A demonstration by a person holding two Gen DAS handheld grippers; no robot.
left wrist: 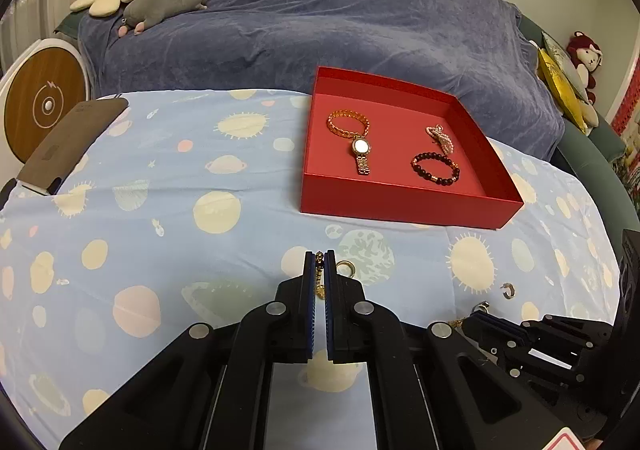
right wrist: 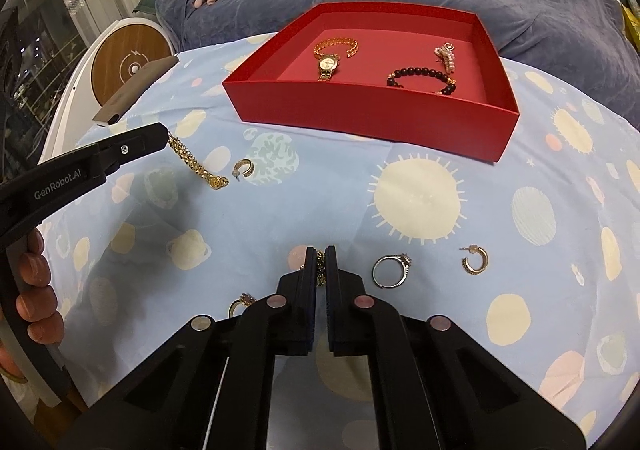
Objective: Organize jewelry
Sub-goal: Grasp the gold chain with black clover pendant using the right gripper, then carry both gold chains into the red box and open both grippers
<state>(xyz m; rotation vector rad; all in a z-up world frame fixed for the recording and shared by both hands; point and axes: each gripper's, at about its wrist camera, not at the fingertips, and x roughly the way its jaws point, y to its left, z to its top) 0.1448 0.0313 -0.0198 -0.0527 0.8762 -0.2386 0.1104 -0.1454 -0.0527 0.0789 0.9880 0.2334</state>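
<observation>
box [right wrist: 372, 117] behind on table [right wrist: 280, 217] | watch [right wrist: 329, 63] left in box, bead bracelet [right wrist: 420, 79] right | ring [right wrist: 390, 270] left of earring [right wrist: 476, 260]

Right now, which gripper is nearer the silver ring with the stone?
Right. The right gripper is shut on a gold chain just beside the silver ring; the left gripper is farther off, across the cloth.

Dim warm indoor light, from above by the look of it. Soft shadow of left gripper [right wrist: 162, 137] on tablecloth [right wrist: 400, 209] beneath it, faint shadow along red box [right wrist: 372, 117] front wall. Small glare on watch [left wrist: 361, 147] face and gripper pivot bolts. Heavy fisheye bend + black vignette at corners, both views. Centre sharp, far sofa [left wrist: 320, 17] soft, gripper bodies at btm edge slightly blurred. Colours reddish, mild noise in dark areas
</observation>
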